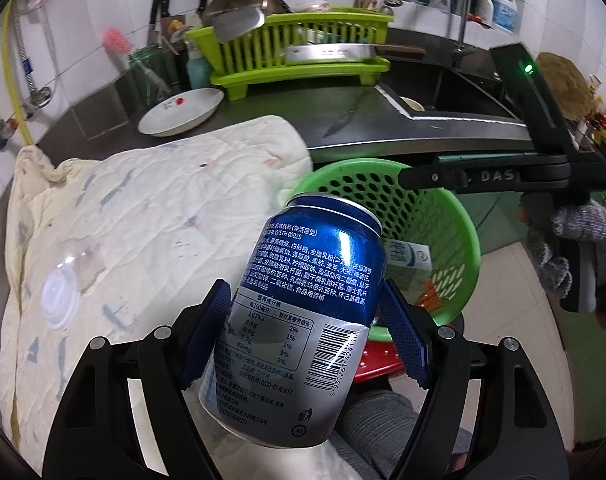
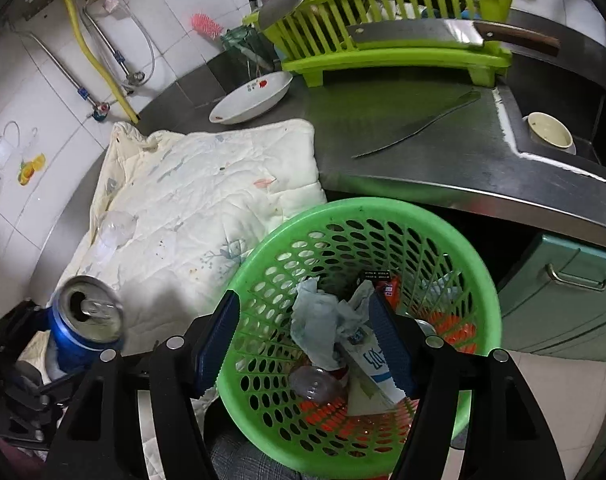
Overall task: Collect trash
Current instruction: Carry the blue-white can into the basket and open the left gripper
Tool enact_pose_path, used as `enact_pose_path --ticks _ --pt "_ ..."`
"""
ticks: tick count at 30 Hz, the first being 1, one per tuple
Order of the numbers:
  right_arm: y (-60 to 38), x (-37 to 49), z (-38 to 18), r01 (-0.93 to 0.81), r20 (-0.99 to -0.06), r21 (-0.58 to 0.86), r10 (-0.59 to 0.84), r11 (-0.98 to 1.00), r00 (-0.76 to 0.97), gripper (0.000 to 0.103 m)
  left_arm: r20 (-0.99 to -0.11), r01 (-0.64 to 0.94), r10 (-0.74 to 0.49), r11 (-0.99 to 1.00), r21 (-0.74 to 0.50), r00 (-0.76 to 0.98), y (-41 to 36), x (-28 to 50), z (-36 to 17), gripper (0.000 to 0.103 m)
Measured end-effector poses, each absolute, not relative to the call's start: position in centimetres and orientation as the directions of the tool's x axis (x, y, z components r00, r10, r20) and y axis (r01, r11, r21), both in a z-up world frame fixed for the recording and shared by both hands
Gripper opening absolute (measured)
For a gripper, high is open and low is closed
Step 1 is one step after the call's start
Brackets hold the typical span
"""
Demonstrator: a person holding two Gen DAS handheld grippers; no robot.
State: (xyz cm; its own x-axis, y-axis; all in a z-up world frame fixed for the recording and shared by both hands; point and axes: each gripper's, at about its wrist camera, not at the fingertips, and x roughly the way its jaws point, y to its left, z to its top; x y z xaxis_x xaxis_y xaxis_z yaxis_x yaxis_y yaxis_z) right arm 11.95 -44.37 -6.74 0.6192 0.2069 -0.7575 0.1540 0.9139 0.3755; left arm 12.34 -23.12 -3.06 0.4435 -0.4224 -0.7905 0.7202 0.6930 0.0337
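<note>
Left gripper [image 1: 303, 336] clamped on blue drink can [image 1: 299, 316], can tilted, pads on both sides of its lower body. Right gripper [image 2: 303, 340] jaws apart, nothing between pads. Green basket [image 2: 479, 280] directly below right jaws, holding crumpled paper [image 2: 323, 324] and a plastic bottle [image 2: 315, 384].

Blue-and-silver drink can [image 1: 303, 312], opened, tilted, clamped in the left hand-held gripper [image 1: 307, 332] beside the green perforated basket [image 2: 383, 216], crumpled tissue [image 2: 323, 320], plastic bottle [image 2: 317, 384], carton [image 2: 373, 360] seen inside

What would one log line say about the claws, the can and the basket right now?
left claw: shut on blue can | right claw: open over green basket | crumpled paper: in basket
</note>
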Motion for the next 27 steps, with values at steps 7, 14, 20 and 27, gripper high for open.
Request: enact_pose_path --ticks 7,14,20,27 --pt "-46.1 9.5 -5.4 0.167 -0.747 0.351 0.168 0.922 0.643 0.068 -0.811 0.743 -0.426 0.67 0.015 0.401 -26.7 12.8 -4.7 0.075" --pt "-48.2 7.3 -5.5 0.193 -0.742 0.362 0.156 0.912 0.652 0.068 -0.83 0.747 -0.412 0.665 0.007 0.375 -30.8 14.6 -6.5 0.075" --pt "-49.5 6.1 -5.8 0.207 -0.743 0.368 0.153 0.906 0.652 0.068 -0.844 0.741 -0.394 0.671 0.006 0.364 -33.2 16.2 -7.8 0.075" --pt "-50.6 5.6 -6.2 0.225 -0.745 0.377 0.151 0.898 0.65 0.069 -0.849 0.715 -0.388 0.699 -0.018 0.359 -34.1 18.2 -8.3 0.076"
